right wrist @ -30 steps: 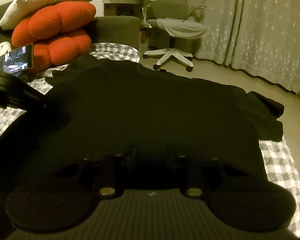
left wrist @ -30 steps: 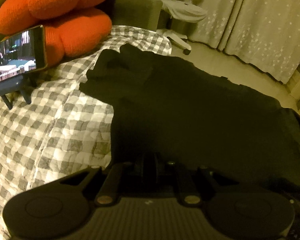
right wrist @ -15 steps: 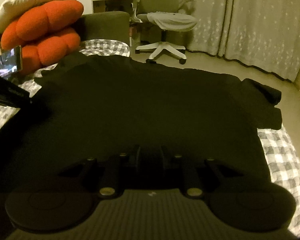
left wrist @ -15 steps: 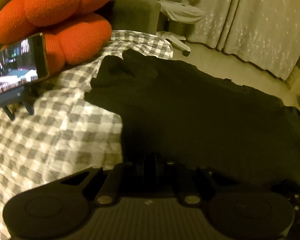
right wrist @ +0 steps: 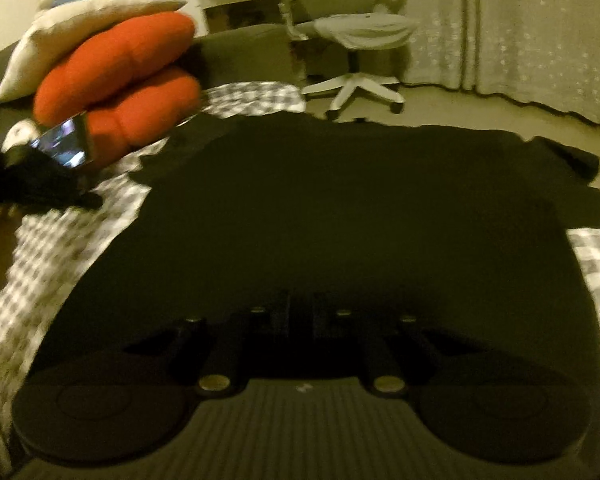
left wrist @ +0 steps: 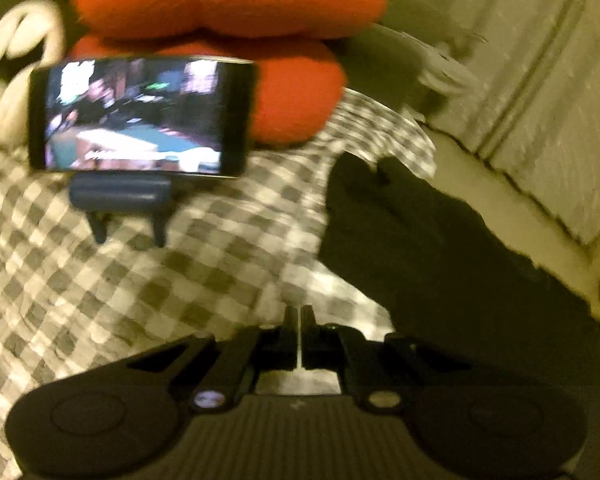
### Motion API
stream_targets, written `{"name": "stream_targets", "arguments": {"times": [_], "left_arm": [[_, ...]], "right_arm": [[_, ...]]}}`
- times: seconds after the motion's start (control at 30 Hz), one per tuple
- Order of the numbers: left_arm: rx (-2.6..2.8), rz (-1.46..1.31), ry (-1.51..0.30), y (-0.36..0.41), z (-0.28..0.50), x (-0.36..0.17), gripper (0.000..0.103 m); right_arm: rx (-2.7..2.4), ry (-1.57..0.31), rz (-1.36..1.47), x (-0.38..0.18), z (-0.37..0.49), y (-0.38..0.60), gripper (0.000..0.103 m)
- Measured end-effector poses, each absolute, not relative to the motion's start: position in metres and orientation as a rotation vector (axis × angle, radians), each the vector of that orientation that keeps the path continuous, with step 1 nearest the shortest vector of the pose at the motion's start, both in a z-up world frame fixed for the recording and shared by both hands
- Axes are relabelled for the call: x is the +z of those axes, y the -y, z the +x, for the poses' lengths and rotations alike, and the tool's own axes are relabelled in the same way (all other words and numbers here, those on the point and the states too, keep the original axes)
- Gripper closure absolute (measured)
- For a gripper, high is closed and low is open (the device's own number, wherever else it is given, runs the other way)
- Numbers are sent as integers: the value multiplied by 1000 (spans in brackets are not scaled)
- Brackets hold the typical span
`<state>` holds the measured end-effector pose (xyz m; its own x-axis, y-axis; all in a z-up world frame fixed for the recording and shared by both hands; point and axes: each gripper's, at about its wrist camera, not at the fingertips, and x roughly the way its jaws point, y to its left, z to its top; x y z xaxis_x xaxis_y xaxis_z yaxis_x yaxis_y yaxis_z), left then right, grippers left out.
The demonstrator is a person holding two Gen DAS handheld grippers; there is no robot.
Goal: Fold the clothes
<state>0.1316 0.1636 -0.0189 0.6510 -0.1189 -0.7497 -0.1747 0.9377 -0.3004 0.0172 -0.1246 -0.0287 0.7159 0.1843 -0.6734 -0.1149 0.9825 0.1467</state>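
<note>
A black garment [right wrist: 340,208] lies spread flat on a checked bedspread [right wrist: 40,280], one sleeve [right wrist: 572,192] folded at its right edge. My right gripper [right wrist: 302,314] hovers low over the garment's near part. Its jaws are closing, with a narrow gap left between them. Whether any cloth sits in that gap is lost in the dark. My left gripper [left wrist: 299,318] is shut with nothing in it, over bare bedspread [left wrist: 140,280] just left of the garment's [left wrist: 440,260] edge. In the right wrist view the left gripper [right wrist: 94,200] shows at the far left, a hand behind it.
A phone [left wrist: 140,116] on a small stand plays video on the bed, in front of orange cushions [left wrist: 228,0] and a pale pillow [right wrist: 80,28]. Beyond the bed's far edge stand a white office chair [right wrist: 356,40] and curtains [right wrist: 520,20].
The left gripper has swung left off the garment onto bare bedspread, facing the phone, its fingers now together. The right gripper's jaws have narrowed over the garment.
</note>
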Motion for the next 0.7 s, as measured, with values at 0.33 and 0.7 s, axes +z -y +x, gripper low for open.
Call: {"name": "stream_targets", "arguments": {"times": [0.33, 0.7], "left_arm": [[-22, -535, -846, -156, 180, -32, 99], [-51, -677, -787, -174, 191, -39, 90]], "right_arm": [[284, -768, 89, -26, 5, 91, 84], [307, -743, 111, -18, 6, 91, 83]]}}
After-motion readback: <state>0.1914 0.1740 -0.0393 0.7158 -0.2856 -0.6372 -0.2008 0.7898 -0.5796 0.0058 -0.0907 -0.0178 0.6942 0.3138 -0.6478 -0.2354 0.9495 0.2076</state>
